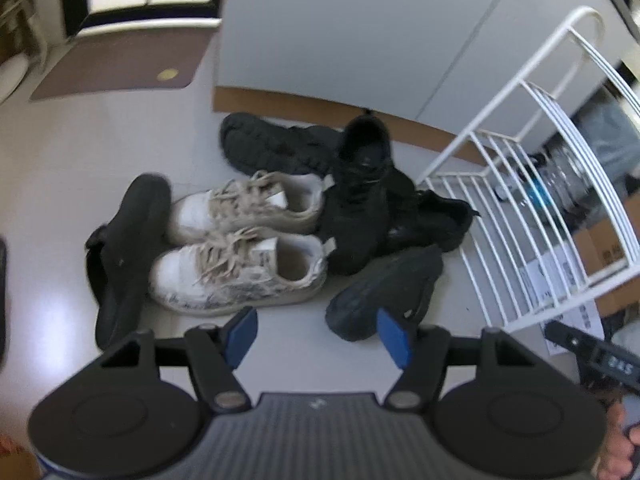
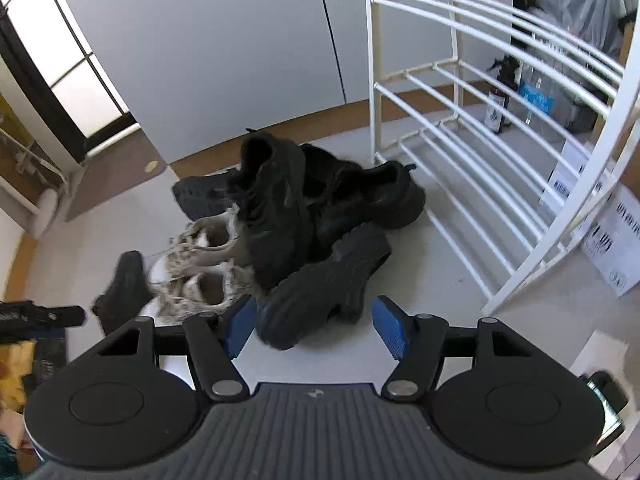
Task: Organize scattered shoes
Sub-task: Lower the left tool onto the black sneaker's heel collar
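1. Two tools hang over the floor, and both are wide open with nothing in them. The left tool [image 1: 318, 334] and the right tool [image 2: 316, 330] have blue ridged pads on black arms.
2. Bare pale floor [image 1: 288, 344] lies just under the tools, smooth and a bit shiny. This is the open room near the pile.
3. Nearest is a black shoe [image 2: 320, 292] lying on its side, showing a thick bumpy sole.
4. Beside it sit two white sneakers [image 1: 240, 240], side by side, with messy tan laces and scuffed toes.
5. A flat black shoe [image 1: 124, 248] touches their toes on the left.
6. More black shoes [image 1: 360, 192] are heaped behind, one on top of the others. A black sole [image 1: 264, 148] lies upside down near the wall.
7. On the right stands a white wire rack [image 2: 472, 152] with thin round bars. Its shelves are bare. One black shoe is just beside its bottom edge.
8. Farthest is a smooth grey wall [image 1: 340, 32] with a brown strip at the bottom.
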`<state>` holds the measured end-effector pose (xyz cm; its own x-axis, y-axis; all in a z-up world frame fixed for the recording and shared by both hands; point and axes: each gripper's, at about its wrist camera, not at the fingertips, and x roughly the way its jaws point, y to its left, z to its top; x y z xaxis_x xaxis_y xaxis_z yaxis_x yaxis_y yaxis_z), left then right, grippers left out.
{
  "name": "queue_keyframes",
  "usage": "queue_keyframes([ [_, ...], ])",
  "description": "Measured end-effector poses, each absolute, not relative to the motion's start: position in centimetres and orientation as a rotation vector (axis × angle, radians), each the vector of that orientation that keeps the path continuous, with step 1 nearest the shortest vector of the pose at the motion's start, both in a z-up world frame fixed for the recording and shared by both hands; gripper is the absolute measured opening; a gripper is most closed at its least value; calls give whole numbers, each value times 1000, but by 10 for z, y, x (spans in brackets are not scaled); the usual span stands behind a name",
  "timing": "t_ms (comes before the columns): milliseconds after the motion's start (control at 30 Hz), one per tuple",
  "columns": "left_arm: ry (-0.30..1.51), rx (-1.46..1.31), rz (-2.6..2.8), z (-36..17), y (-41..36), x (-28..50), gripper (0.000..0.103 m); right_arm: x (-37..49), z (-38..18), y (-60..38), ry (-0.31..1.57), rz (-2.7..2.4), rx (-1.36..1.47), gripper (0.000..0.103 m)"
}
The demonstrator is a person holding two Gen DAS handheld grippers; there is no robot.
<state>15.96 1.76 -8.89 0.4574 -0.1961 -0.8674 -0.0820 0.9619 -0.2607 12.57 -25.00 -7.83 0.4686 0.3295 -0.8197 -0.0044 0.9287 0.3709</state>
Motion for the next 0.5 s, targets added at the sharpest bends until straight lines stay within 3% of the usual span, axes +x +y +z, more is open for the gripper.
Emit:
queue_keyframes([
  [100,1107,-254,-88,-98,6,165,74,133,-94,-260,1067,243,347,72],
  [200,1130,-169,-122,-110,-13,170,76,134,-105,-259,1066,252,335,81],
  [267,1121,-123,-132,-115,-21,171,84,134,-111,-257,1062,262,314,82],
  [400,1110,-110,-131,-123,-24,173,89,131,-122,-259,1041,284,321,98],
  [500,1121,-121,-129,-134,-23,175,91,126,-130,-259,1027,295,327,102],
])
